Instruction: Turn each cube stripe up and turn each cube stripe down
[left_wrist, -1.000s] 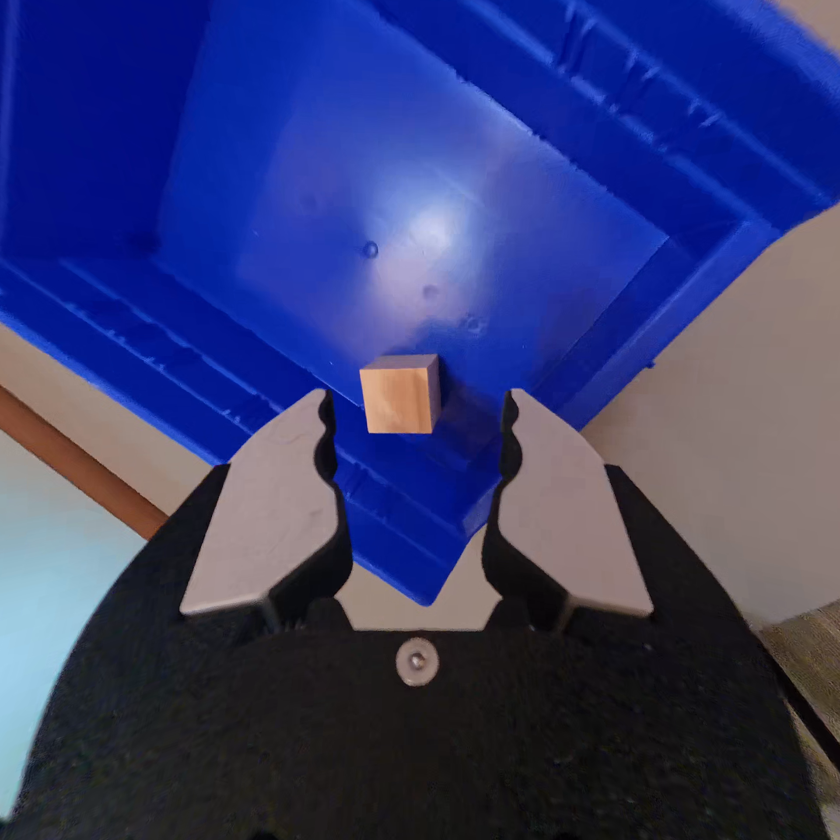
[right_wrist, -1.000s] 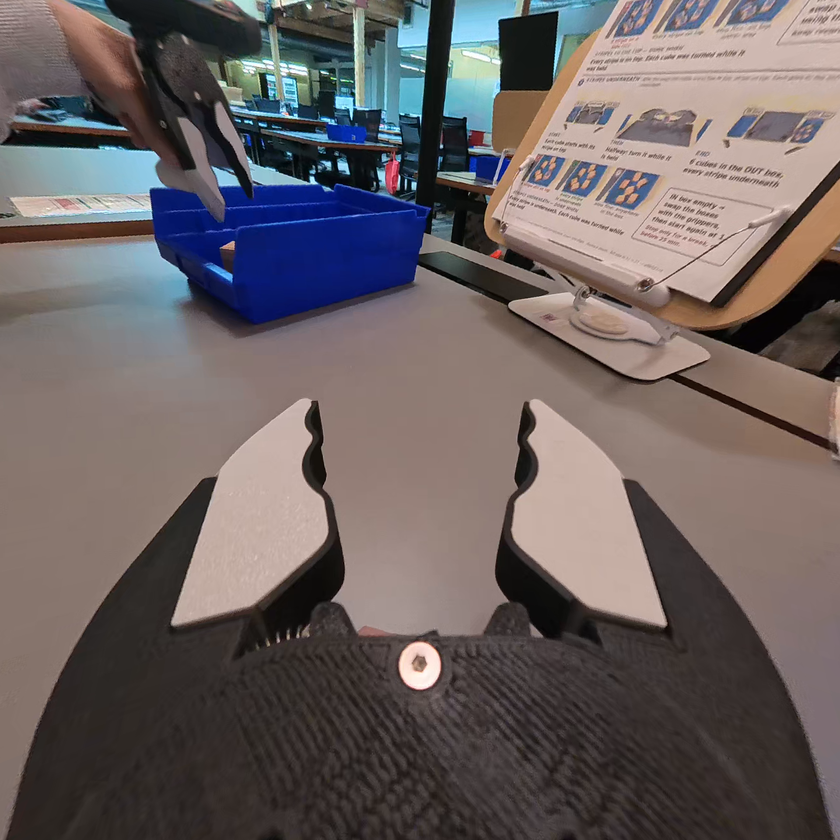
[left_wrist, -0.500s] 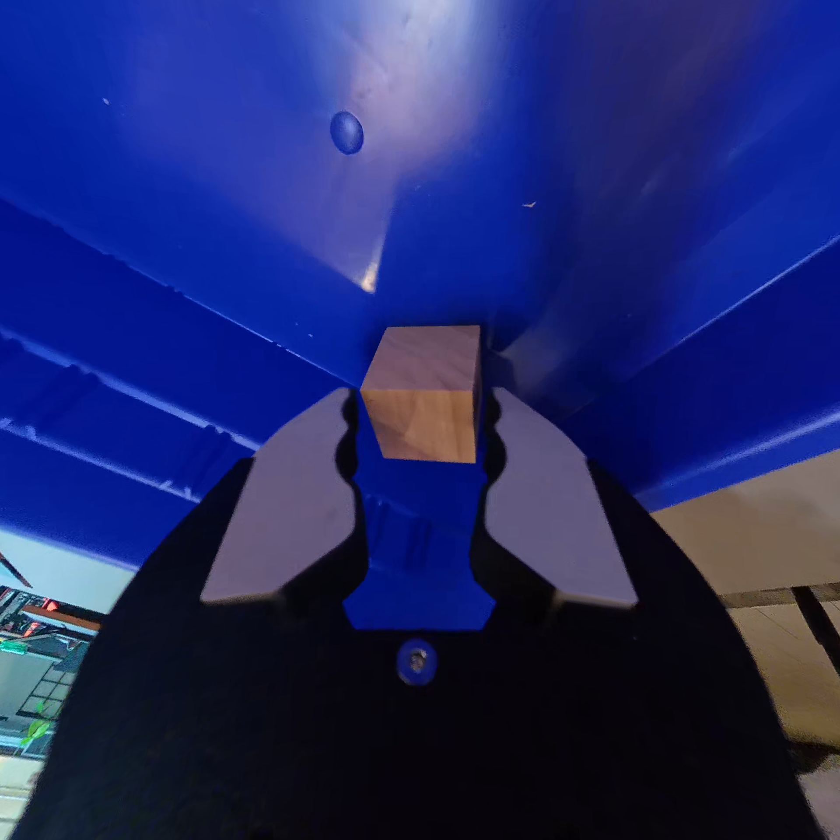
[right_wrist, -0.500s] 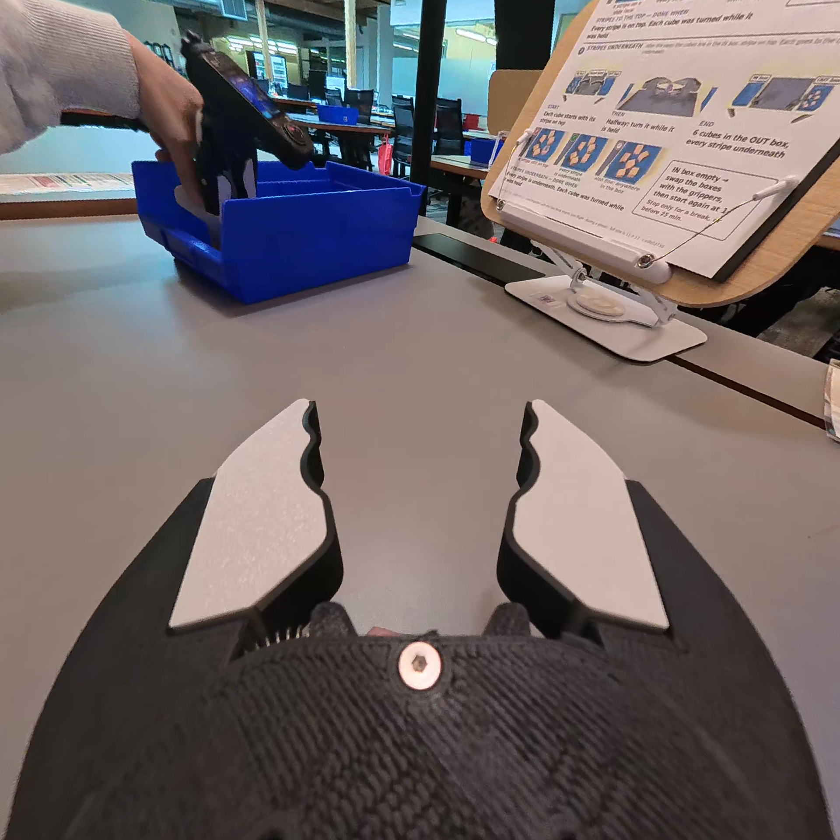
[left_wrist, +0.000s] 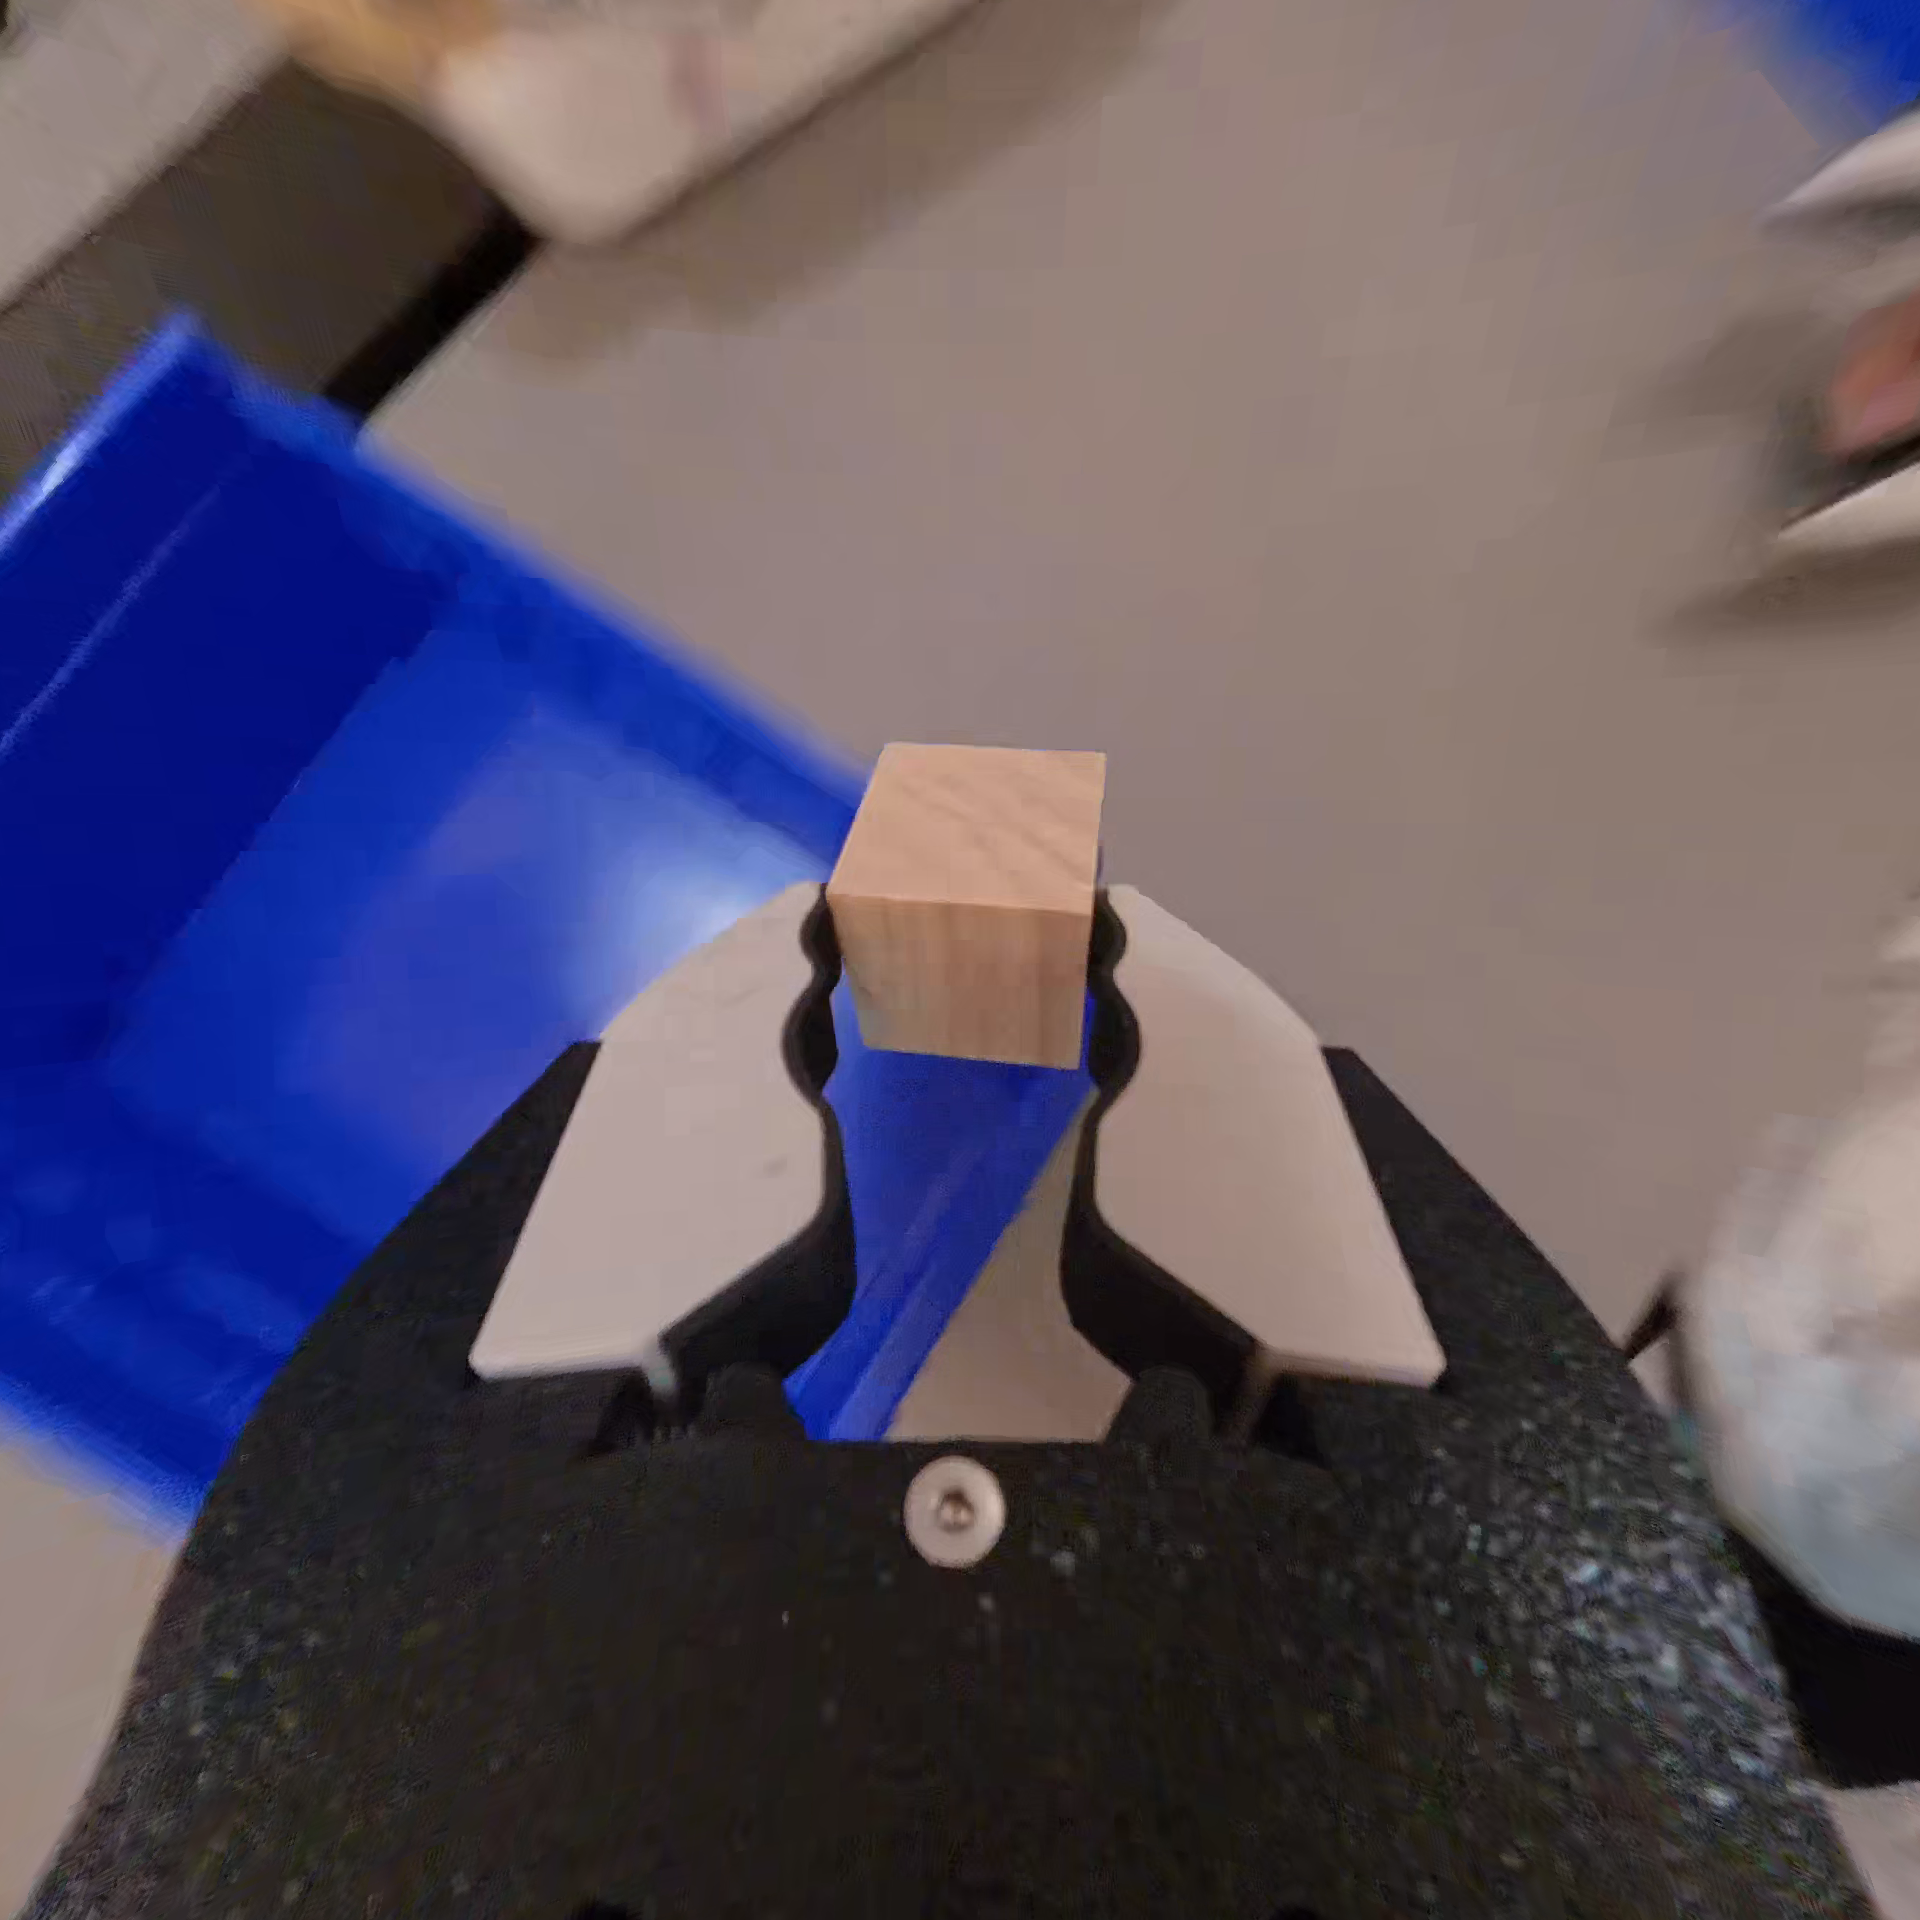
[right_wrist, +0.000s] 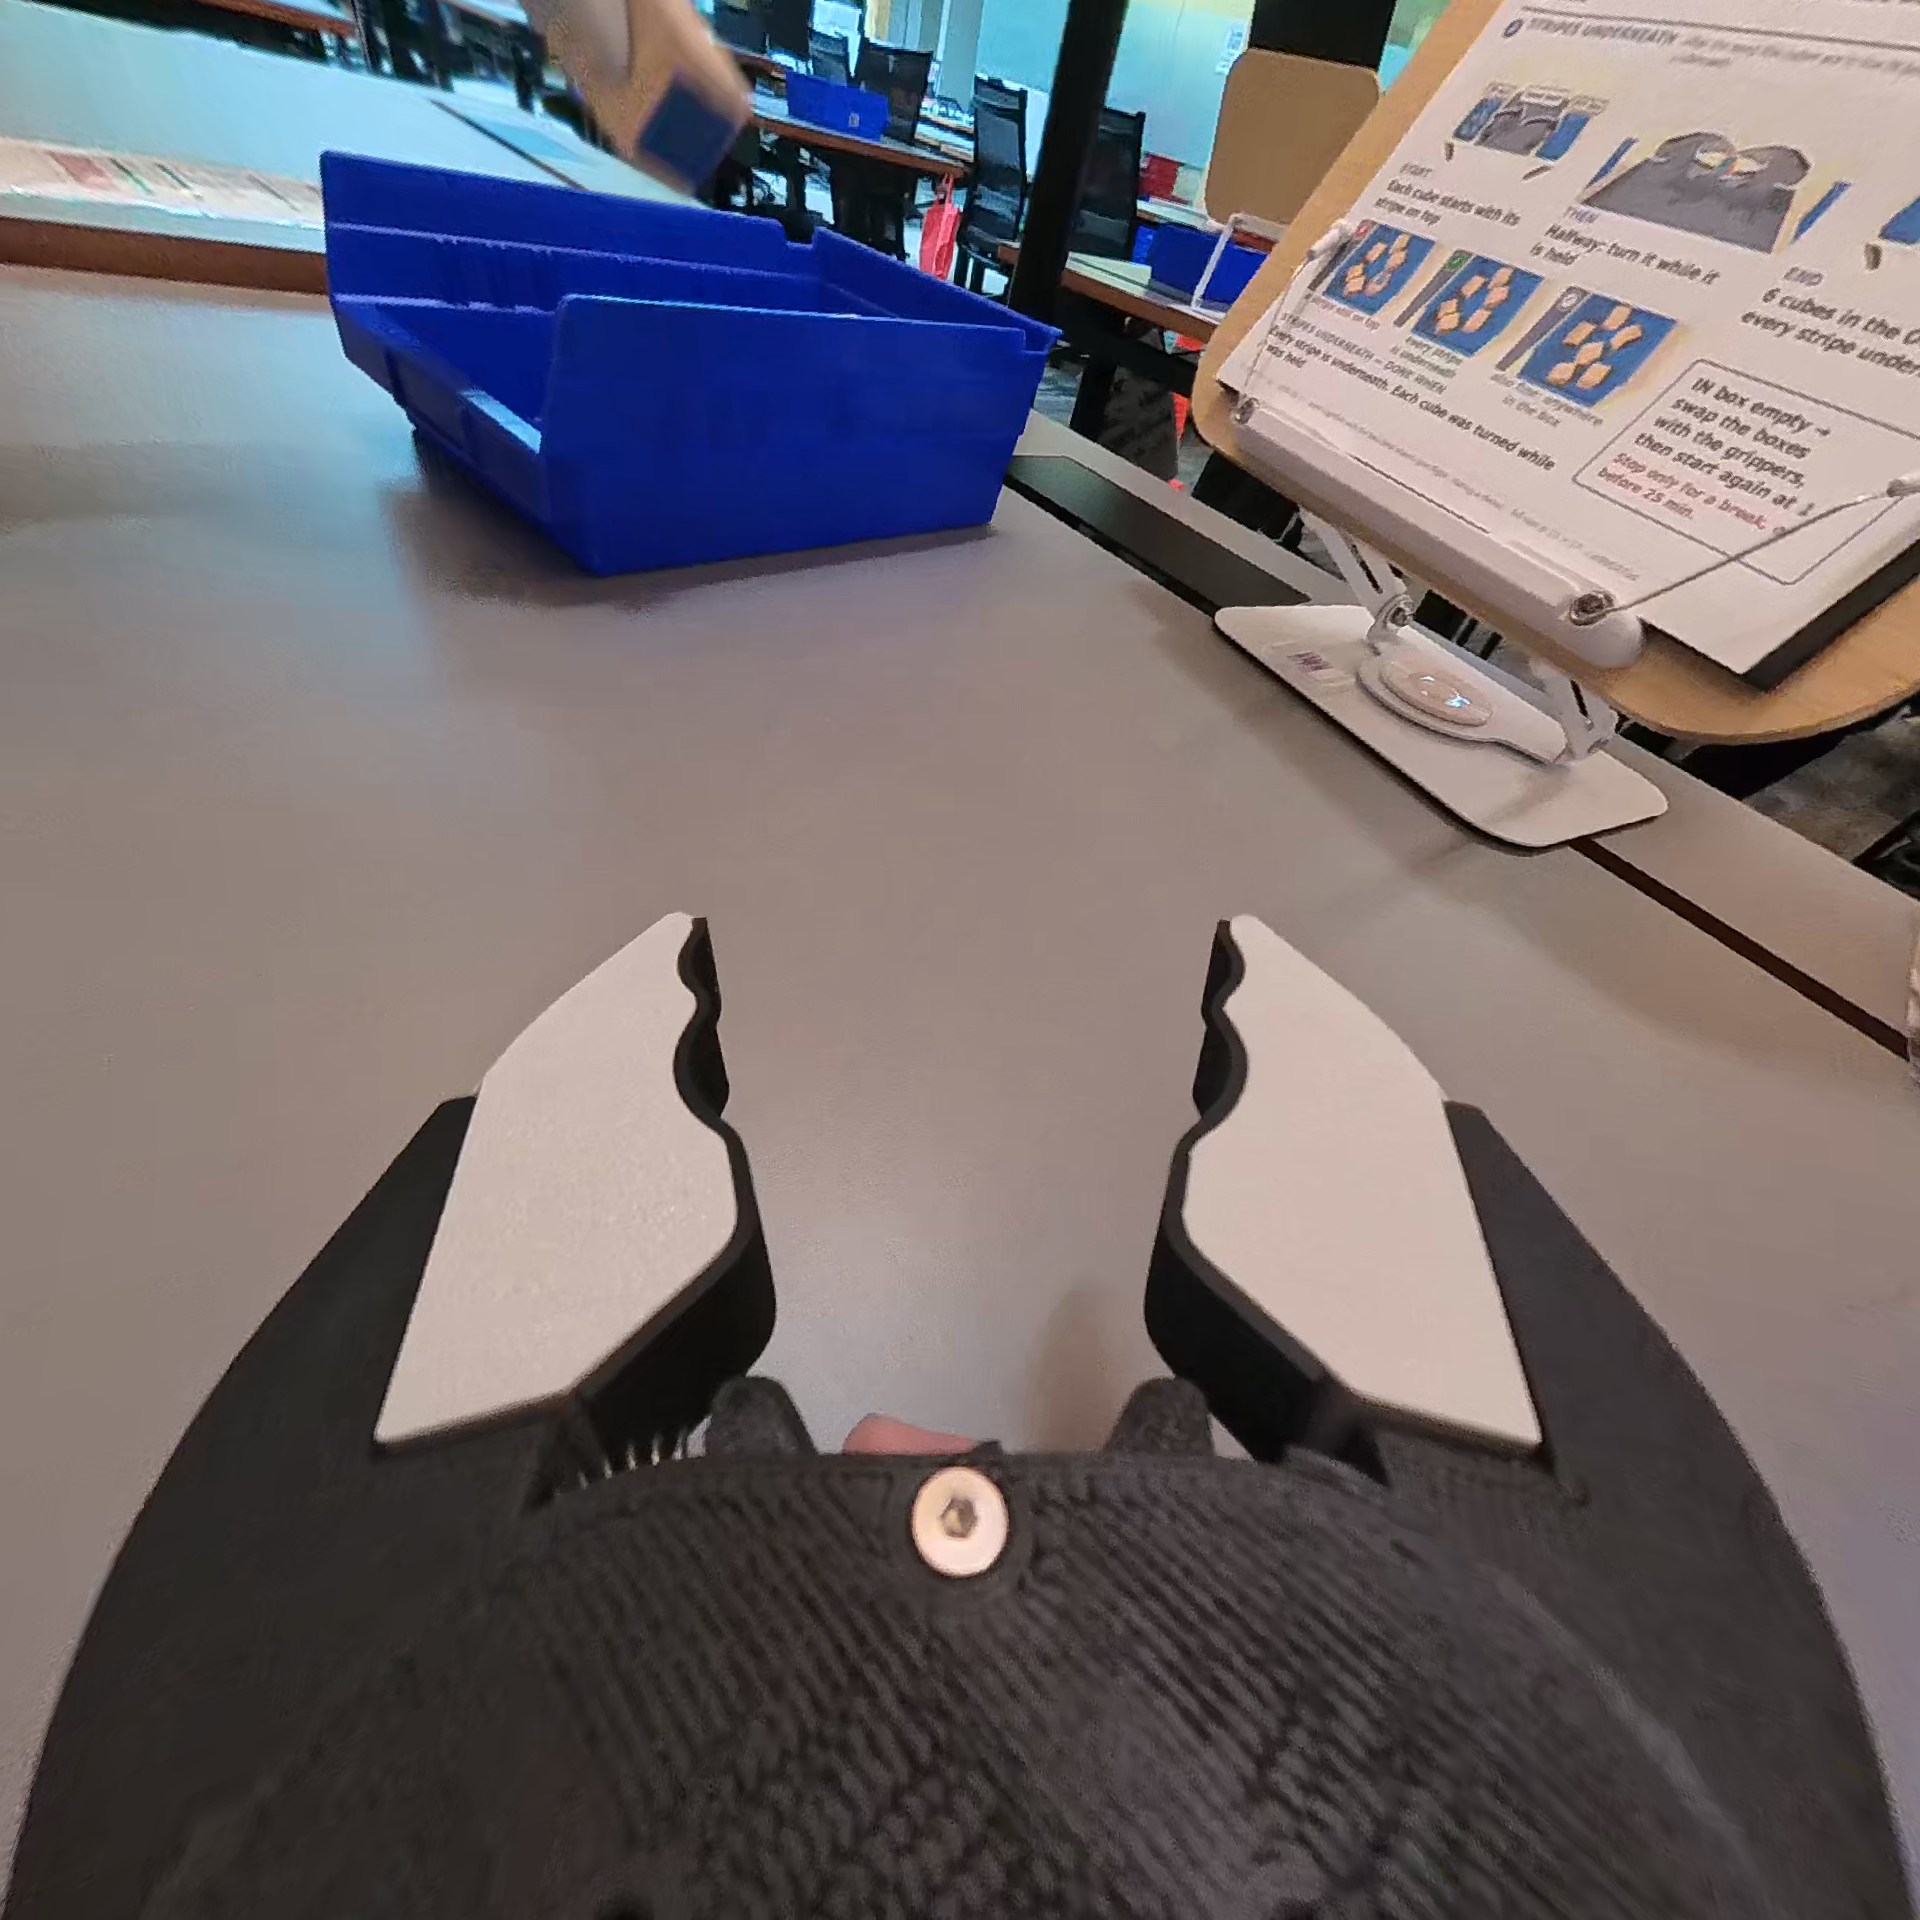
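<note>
Left wrist view: left gripper (left_wrist: 966, 914) clamps a wooden cube (left_wrist: 971, 904) mid-frame, no stripe showing. Right wrist view alone shows the right gripper (right_wrist: 961, 935) spread wide, blue bin (right_wrist: 727, 416) upper left.

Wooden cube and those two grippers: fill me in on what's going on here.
A person works two handheld grippers at a grey table. The left gripper is shut on a plain wooden cube, held in the air above the edge of a blue bin; no stripe shows on the faces in view. The right gripper hangs open and empty over the table, near an instruction sheet on a stand.
</note>
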